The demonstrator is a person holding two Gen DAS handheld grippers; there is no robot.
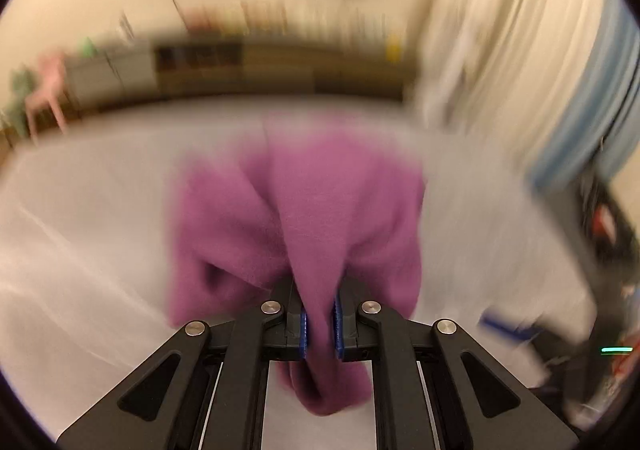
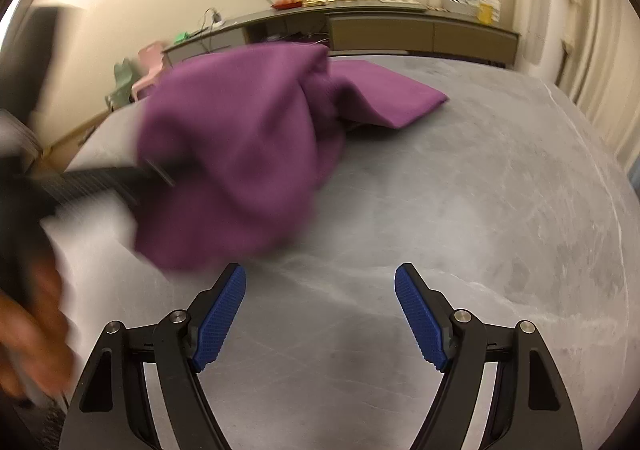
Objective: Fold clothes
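The left gripper (image 1: 319,324) clamps a bunched fold of the soft purple knitted garment (image 2: 240,138), lifting it off the grey marbled table (image 2: 480,190), so the wide-open, empty right gripper (image 2: 320,314) likely must grasp another edge.

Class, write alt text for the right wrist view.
An open right gripper with blue ribbed pads hovers over a grey marbled table. A purple fleece garment hangs lifted at left, one end resting on the table, held by the blurred left gripper.
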